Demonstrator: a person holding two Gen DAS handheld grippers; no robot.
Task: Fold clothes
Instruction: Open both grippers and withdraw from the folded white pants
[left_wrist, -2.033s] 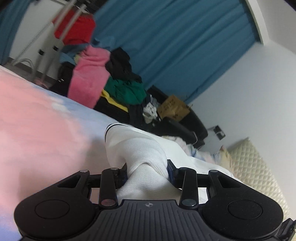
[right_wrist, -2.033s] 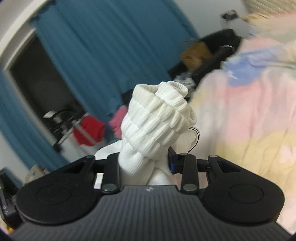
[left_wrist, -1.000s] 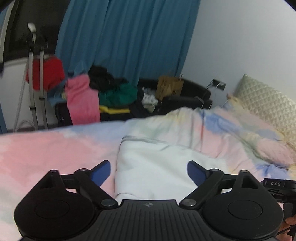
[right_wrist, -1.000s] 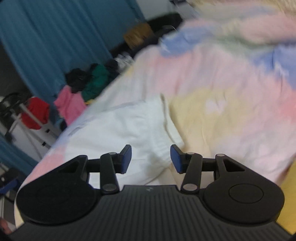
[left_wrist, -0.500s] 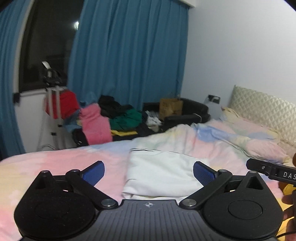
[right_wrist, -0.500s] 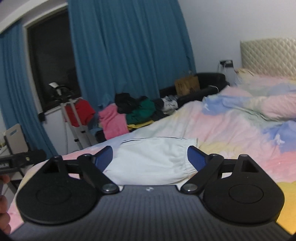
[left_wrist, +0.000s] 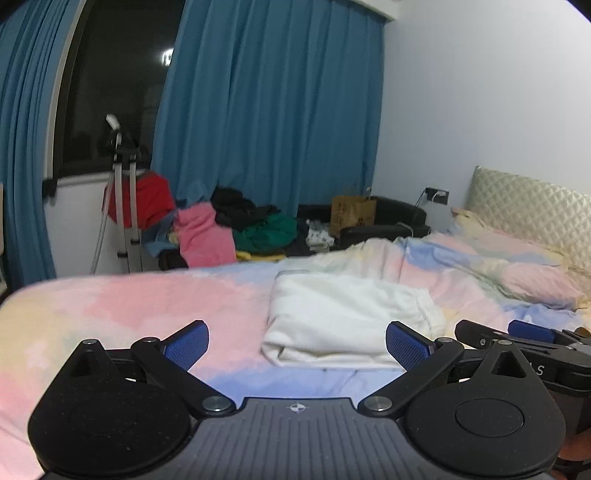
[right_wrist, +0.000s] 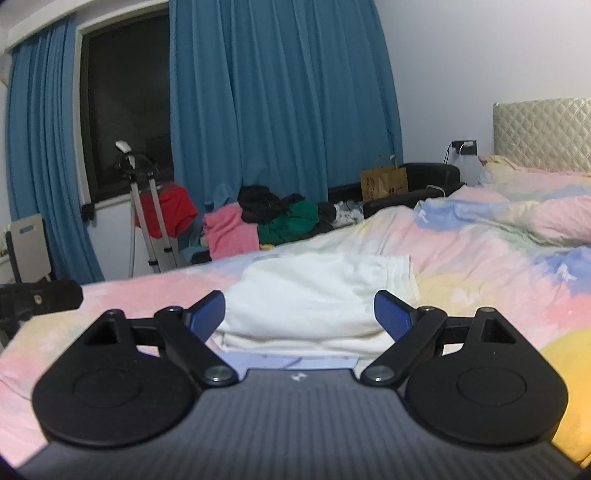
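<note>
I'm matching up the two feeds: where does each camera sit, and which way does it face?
Left wrist: on the left claw, open, facing the folded white garment on the bed; the right claw shows at right.
Right wrist: on the right claw, open, facing the garment; part of the left claw shows at left.
Shared: garment, bed, blue curtains.

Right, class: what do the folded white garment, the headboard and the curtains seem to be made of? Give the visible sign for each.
Garment: soft, matte knit or fleece, probably; thick rounded folds and a gathered, ribbed edge.
Headboard: padded, quilted covering, perhaps faux leather or satin; diamond stitching with a slight sheen.
Curtains: matte woven blue fabric, hanging in long vertical pleats.
</note>
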